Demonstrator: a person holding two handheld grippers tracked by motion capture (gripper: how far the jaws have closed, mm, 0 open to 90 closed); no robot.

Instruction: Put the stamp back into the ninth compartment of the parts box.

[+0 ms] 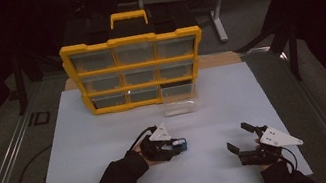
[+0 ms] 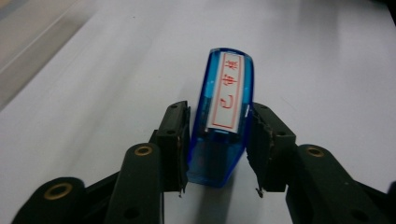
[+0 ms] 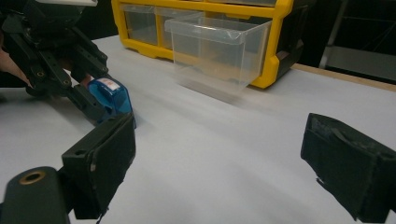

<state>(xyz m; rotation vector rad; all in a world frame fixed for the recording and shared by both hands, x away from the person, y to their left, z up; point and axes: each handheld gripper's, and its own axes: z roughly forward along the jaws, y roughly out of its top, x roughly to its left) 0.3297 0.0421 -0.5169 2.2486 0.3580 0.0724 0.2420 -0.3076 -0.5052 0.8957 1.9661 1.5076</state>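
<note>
left gripper (image 2: 217, 151) clamped on blue stamp (image 2: 223, 116) | rigid, light, slick plastic | grip flat sides low, between pads | right gripper (image 1: 242, 144) open, empty

This looks like a lab or a recording room rather than a home. A plain white board (image 1: 107, 132) serves as the work surface, laid over a table with metal rails (image 1: 5, 160) along its sides. Black curtains (image 1: 325, 17) close off the dark surroundings, and a grey metal stand (image 1: 217, 6) sits on the carpeted floor behind. A yellow parts organizer (image 1: 134, 71) with clear drawers stands on the board, workshop-style. A cable (image 1: 28, 171) loops off the table's edge.
</note>
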